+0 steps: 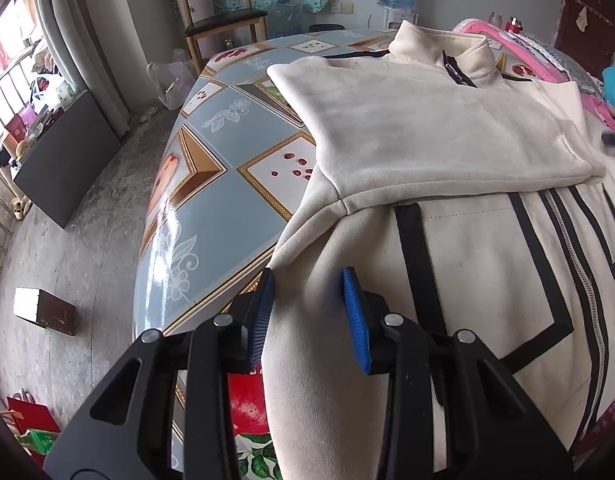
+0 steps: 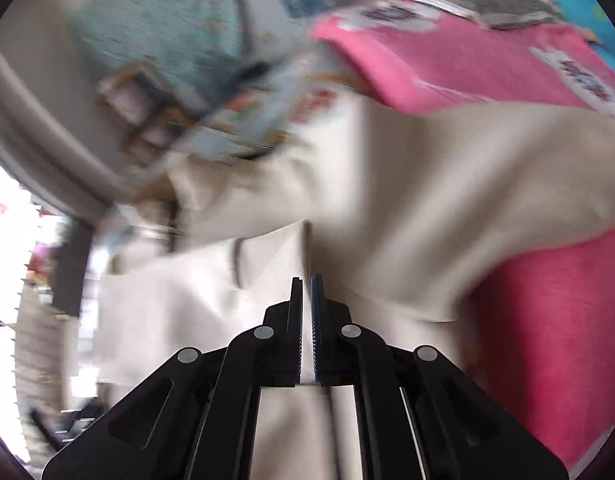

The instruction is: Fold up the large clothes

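Glossy blue oilcloth, printed with gold-framed squares and pomegranates, covers the table point(image 1: 211, 200) on the left of the left wrist view and catches a bright streak of glare. Beyond it stands a wooden chair point(image 1: 223, 20) with a dark seat on bare grey concrete. To the right the cream jacket point(image 1: 447, 132) lies flat on the table: soft, fleecy cloth with a stand-up collar, a short dark zip at the neck, flat black tape stripes and a long metal zipper down the front. One sleeve is folded across the chest, its ribbed cuff hem pointing toward the camera.

At the near edge the left gripper point(image 1: 307, 280) tilts steeply down, its ridged blue pads point(image 1: 357, 316) spread apart with a bulge of the jacket's side hem between them; the pads straddle the cloth and do not yet pinch it.

In the right wrist view everything is smeared by motion. The right gripper point(image 2: 307, 284) points down, its tongs pressed together on a thin fold of the cream jacket, which drapes away from them, with pink fabric point(image 2: 467, 64) beyond and to the right.
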`<state>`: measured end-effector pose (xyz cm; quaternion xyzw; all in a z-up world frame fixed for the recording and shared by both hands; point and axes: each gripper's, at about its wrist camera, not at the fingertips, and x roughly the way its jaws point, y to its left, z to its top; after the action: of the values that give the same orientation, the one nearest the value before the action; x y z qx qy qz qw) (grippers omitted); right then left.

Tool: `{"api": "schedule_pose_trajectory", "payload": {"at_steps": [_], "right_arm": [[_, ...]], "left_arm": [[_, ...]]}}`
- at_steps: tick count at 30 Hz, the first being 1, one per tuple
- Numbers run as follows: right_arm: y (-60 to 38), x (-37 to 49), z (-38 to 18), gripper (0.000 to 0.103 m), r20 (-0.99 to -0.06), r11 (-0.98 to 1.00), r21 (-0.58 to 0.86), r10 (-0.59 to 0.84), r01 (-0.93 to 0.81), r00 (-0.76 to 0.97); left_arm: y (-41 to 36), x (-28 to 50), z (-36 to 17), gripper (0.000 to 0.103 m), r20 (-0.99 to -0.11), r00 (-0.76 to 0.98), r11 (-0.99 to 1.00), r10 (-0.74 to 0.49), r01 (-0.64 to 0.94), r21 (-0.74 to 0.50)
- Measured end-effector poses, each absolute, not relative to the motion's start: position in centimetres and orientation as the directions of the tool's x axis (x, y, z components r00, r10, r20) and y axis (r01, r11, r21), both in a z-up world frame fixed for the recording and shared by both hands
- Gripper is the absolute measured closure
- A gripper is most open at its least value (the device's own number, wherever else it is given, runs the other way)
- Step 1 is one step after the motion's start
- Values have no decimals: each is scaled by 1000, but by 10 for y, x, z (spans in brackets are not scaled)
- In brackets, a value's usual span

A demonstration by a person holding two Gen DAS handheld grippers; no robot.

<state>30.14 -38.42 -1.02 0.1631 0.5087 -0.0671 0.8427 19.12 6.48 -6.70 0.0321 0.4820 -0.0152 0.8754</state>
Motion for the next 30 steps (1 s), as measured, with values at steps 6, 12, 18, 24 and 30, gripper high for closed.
{"api": "schedule_pose_trajectory", "payload": {"at_steps": [6,12,18,24,30], "right_arm": [[-363,292,8,62,-842,966,222,120,135,527],[-305,313,-24,60,-874,983,177,179,-48,452],[-291,314,-29,60,-900,994,59,92,-88,426],[-377,271,17,42,-834,968,243,179,56,521],[-532,227,23,42,-812,831,383,95,402,576]], "left_arm": [[72,185,-40,69,-828,560,999,-23,44,2],[65,204,-20,64,-826,557,996,-83,27,-82],[34,246,-13,49,-819,567,996,-94,54,-77],[-11,292,-30,29,-835,545,993,-71,117,-8],[-33,314,-74,21,-873,487,993,-21,108,36]]}}
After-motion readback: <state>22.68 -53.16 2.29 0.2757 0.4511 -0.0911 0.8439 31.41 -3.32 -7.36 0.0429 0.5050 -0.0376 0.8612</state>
